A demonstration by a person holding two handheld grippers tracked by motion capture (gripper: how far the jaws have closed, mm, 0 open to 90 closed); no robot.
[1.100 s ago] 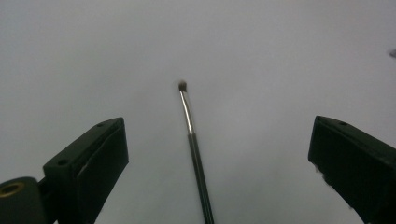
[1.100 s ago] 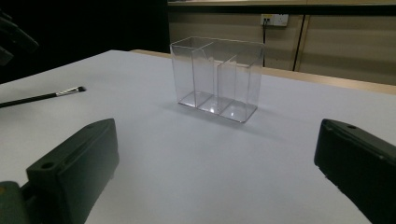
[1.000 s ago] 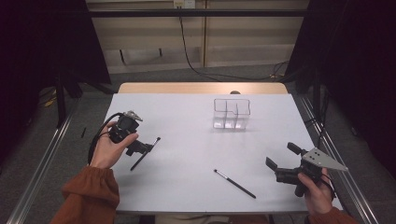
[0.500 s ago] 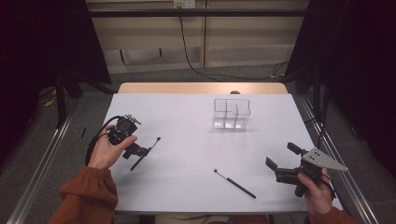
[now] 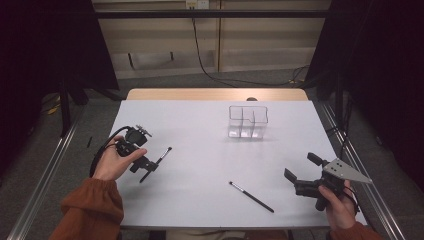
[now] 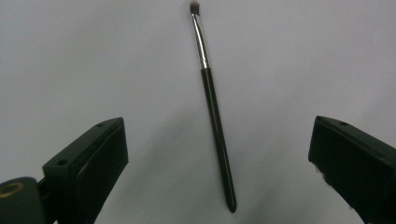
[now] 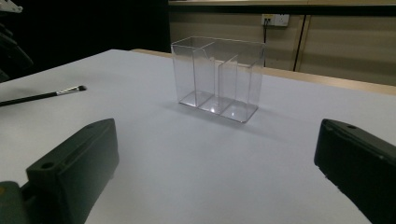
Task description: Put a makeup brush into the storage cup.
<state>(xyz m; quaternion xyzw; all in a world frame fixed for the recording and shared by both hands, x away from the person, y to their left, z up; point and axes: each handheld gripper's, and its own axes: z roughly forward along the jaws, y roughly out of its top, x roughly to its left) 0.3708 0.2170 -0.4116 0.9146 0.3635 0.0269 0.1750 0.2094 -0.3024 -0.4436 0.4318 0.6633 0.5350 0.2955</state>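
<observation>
A thin black makeup brush [image 5: 159,161] [image 6: 212,107] lies on the white table [image 5: 200,150] at the left, its bristles pointing away from the person. My left gripper [image 5: 145,165] [image 6: 217,125] hovers over its handle, open, a jaw on either side and neither touching it. A second black brush [image 5: 251,196] lies near the front middle. A clear three-compartment organizer [image 5: 248,121] [image 7: 217,77] stands empty at the back centre. At the front right my right gripper [image 5: 301,168] [image 7: 217,125] is open, holds nothing and faces the organizer.
The right gripper view shows a brush [image 7: 42,96] far off to its left on the table. Metal rails [image 5: 45,175] run along both sides of the table. A cable [image 5: 210,65] lies on the floor behind the table.
My left gripper has shifted slightly toward the near edge, closer over the brush. The brushes, the organizer and the right gripper have stayed put.
</observation>
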